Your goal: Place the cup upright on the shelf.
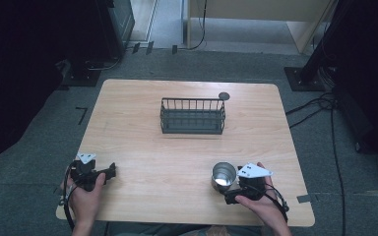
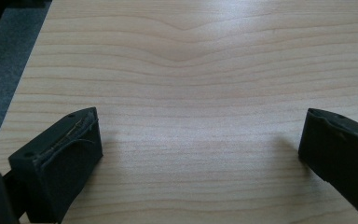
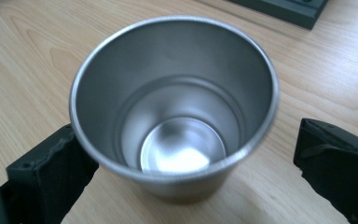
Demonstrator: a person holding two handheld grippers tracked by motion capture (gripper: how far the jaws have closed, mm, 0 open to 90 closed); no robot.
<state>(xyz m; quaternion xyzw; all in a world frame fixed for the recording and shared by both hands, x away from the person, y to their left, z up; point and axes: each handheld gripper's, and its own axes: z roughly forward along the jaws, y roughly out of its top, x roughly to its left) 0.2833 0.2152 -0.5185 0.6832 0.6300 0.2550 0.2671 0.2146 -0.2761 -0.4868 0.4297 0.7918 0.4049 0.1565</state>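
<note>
At the near edge of the bench (image 1: 187, 162), toward its right corner, the right hand-held gripper (image 1: 232, 192) sits low with its jaws spread wide on either side of a steel cup (image 1: 223, 176). In the right gripper view the cup (image 3: 175, 107) stands upright between the two black jaws; the left one lies just against its wall or very near it, while the right one stands clearly apart from the rim. The cup is empty: its polished bottom shows a bright reflection and nothing else inside. Toward the near left corner, the left hand-held gripper (image 1: 109, 172) rests over bare wood, its jaws also spread wide, with nothing between them in the left gripper view. Farther off, around the middle of the bench and nearer its far edge, stands a dark wire rack (image 1: 192, 116) with upright bars and an empty tray. A small dark round disc (image 1: 224, 96) lies just beyond the rack's far right corner.
</note>
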